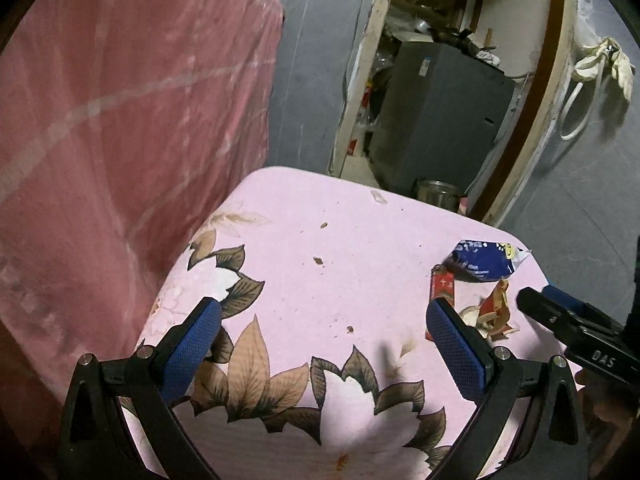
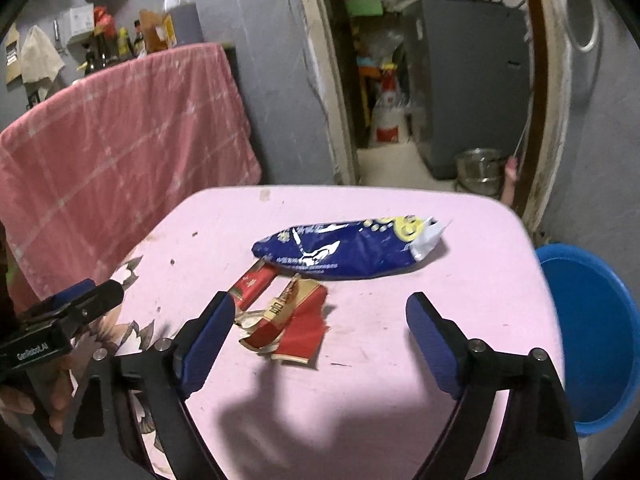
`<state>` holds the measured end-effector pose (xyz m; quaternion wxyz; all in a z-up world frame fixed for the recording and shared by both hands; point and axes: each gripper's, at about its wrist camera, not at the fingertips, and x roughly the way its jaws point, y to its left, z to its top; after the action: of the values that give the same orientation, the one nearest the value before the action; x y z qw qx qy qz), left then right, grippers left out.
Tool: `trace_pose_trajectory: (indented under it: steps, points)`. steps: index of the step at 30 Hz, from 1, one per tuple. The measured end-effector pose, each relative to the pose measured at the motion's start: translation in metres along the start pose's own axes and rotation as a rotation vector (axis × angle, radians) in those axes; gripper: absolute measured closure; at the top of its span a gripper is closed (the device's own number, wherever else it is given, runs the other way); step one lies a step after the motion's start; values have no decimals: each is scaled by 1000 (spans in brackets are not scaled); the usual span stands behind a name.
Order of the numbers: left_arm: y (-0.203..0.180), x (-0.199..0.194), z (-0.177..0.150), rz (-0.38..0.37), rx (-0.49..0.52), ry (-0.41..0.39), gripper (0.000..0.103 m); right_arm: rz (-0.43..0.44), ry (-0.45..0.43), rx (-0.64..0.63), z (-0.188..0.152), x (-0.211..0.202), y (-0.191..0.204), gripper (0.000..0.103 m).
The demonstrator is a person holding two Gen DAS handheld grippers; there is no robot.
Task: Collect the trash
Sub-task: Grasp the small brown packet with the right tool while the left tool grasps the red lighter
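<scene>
Table (image 2: 360,400): a pink cloth with a leaf print at my left covers the surface where all the litter lies.
Blue tub (image 2: 592,340): it stands on the floor just beside the table's right edge; I judge it the likely place for the trash.
Blue snack bag (image 2: 344,252): the largest piece, crumpled and torn open at its right end, flat on the cloth ahead of my right jaws.
Red wrapper pile (image 2: 288,320): torn red-and-gold packaging just in front of my right gripper's left finger, touching the bag's near edge.
Crumbs (image 1: 319,261): small brown specks scattered mid-table, too small for my pads.
Right gripper (image 2: 320,344): jaws wide apart, holding nothing, hovering over the cloth near the wrappers.
Left gripper (image 1: 324,348): jaws likewise spread and empty, over the leaf print, with the litter off to its right.
Step in hand: approach, as I judge it; nothing is picked up yet.
Next move: I should lower the right jaws astride the red wrapper pile, close gently on the loose paper, then carry it to the tub.
</scene>
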<state>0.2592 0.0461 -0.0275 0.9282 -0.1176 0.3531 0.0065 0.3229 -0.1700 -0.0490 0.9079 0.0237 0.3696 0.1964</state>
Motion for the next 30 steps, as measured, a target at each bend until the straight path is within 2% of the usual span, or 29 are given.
trace_pose_trajectory:
  steps: [4,7,9,14,16,18,24,30]
  points:
    - [0,4,1,-21,-12,16,3,20,60,-6,2,16,4,26]
    - [-1,6,1,-36,-4,23,3,30,107,-9,0,28,4,39]
    - [-4,7,1,-47,5,26,3,40,122,-3,-2,32,3,52]
    - [-14,10,0,-95,42,43,5,74,121,25,-3,31,-3,69]
    - [-20,13,0,-118,63,59,9,79,121,29,-4,29,-6,75]
    - [-26,18,-1,-140,76,80,15,82,115,33,-4,28,-9,87]
    - [-42,33,-1,-192,106,148,29,69,97,40,-6,21,-17,92]
    - [-61,50,1,-183,165,180,38,57,88,58,-6,15,-30,92]
